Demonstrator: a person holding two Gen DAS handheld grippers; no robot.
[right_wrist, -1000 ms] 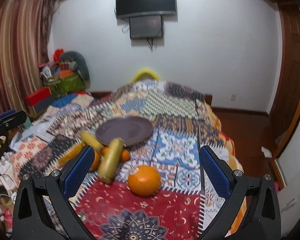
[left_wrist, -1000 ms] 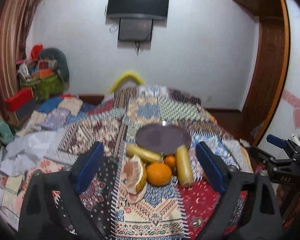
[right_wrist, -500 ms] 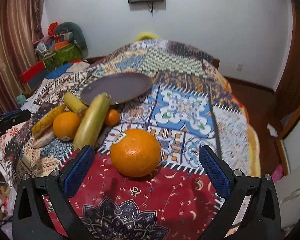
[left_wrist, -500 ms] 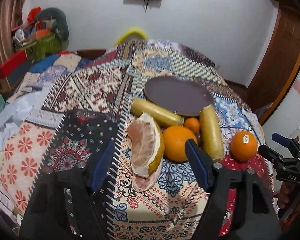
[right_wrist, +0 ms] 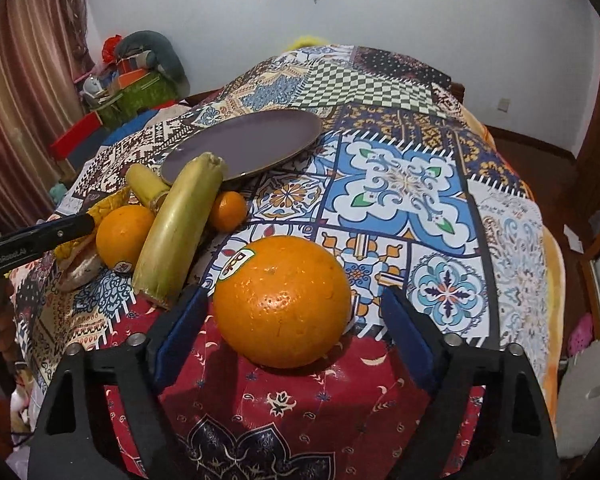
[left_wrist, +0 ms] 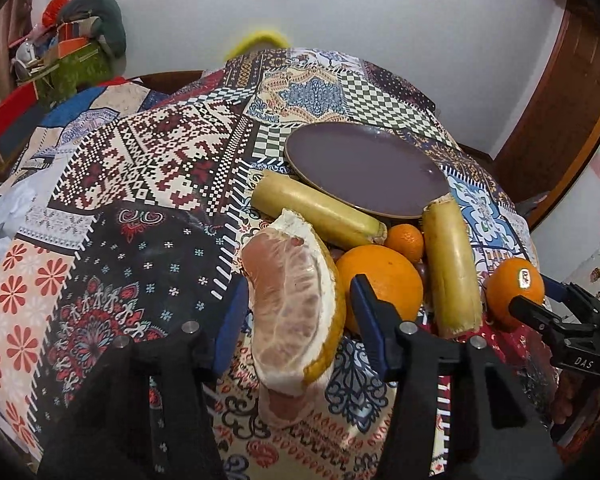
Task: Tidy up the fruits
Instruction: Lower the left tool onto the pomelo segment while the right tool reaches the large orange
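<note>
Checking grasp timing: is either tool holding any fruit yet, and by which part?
Neither: pomelo wedge and stickered orange sit between closing pads, not gripped.

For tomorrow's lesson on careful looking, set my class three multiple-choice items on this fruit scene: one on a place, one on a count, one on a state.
1. Where does the round dark purple plate lie?
A. On the patchwork cloth beyond the fruit
B. On the floor
C. On top of the oranges

2. How many yellow-green cane-like stalk pieces lie by the plate?
A. One
B. Two
C. Four

3. What is on the plate?
A. Nothing
B. The peeled pink pomelo wedge
C. A small tangerine

Key: 1 A, its near rim shows just behind the stalks on the cloth. 2 B, one lies along the plate's near rim, the other points toward it. 3 A, its surface is bare; the peeled pink pomelo wedge sits between the left gripper's blue pads, and the big stickered orange between the right gripper's.
</note>
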